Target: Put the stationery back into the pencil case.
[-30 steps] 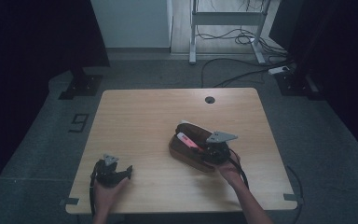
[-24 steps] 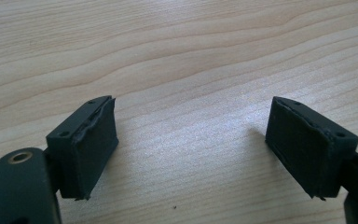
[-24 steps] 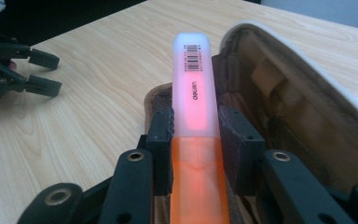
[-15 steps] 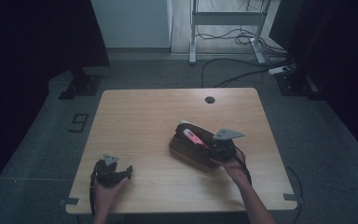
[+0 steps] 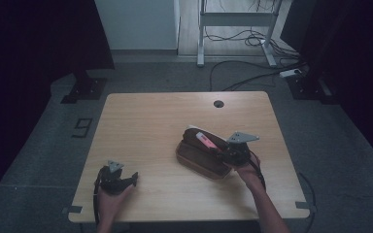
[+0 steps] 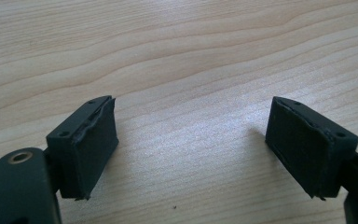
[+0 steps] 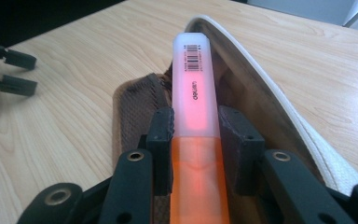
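My right gripper (image 7: pixel 195 133) is shut on an orange highlighter (image 7: pixel 193 102) with a frosted cap and a barcode label. The pen points over the open mouth of a brown pencil case (image 7: pixel 135 105) with a white rim. In the high view the highlighter (image 5: pixel 206 141) lies above the brown case (image 5: pixel 201 159), held by my right gripper (image 5: pixel 223 151) right of the table's middle. My left gripper (image 5: pixel 135 178) rests near the front left edge, and the left gripper view has its jaws (image 6: pixel 191 144) wide apart over bare wood with nothing between them.
The wooden table (image 5: pixel 150 126) has a round cable hole (image 5: pixel 218 103) near its far edge. The left gripper (image 7: pixel 9 70) shows far off at the left of the right gripper view. Beyond the table stand a desk frame, cables and dark stands on the floor.
My right gripper has drawn a little to the right with the highlighter, which now sits farther right over the case. The left gripper has stayed in place.
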`<state>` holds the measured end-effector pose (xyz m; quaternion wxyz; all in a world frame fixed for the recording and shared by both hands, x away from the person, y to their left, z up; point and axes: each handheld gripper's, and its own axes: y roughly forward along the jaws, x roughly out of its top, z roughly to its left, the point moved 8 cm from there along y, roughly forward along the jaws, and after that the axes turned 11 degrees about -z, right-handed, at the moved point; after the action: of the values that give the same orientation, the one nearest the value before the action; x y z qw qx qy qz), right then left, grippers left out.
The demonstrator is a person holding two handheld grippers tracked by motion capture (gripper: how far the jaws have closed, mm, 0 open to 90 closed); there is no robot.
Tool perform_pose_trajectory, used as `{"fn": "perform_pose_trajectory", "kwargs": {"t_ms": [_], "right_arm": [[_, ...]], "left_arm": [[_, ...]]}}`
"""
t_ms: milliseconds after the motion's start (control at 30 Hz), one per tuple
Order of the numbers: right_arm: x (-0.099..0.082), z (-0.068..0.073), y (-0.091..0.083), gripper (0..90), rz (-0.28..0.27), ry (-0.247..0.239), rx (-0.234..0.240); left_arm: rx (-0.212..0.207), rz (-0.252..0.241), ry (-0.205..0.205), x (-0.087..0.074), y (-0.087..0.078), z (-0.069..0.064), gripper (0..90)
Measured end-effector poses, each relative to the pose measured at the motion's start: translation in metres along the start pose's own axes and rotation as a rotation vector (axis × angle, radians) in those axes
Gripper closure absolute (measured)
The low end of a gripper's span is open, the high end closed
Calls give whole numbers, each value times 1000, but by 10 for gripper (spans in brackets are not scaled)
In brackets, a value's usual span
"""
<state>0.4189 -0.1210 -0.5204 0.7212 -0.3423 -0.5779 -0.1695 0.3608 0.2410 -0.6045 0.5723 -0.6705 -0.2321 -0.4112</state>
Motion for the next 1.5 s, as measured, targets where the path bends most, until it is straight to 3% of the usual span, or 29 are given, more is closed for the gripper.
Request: {"fn": "perform_pose_trajectory", "kwargs": {"t_ms": [433, 600, 667, 733, 967, 1367, 1500], "right_arm": [[-18, -5, 10, 653, 89, -40, -13], [-27, -9, 15, 645, 125, -29, -25], [-26, -9, 15, 577, 125, -31, -36], [-25, -9, 14, 524, 120, -37, -47], [-18, -2, 12, 485, 81, -52, -44], [-2, 3, 4, 386, -7, -30, -57], [0, 2, 1, 359, -24, -33, -90]], "left_arm": [[0, 0, 1, 0, 0, 0, 164], [0, 0, 0, 0, 0, 0, 164], [0, 0, 0, 0, 0, 0, 164], [0, 0, 0, 0, 0, 0, 164], [0, 0, 1, 0, 0, 0, 164], [0, 0, 0, 0, 0, 0, 164], [0, 0, 1, 0, 0, 0, 164]]}}
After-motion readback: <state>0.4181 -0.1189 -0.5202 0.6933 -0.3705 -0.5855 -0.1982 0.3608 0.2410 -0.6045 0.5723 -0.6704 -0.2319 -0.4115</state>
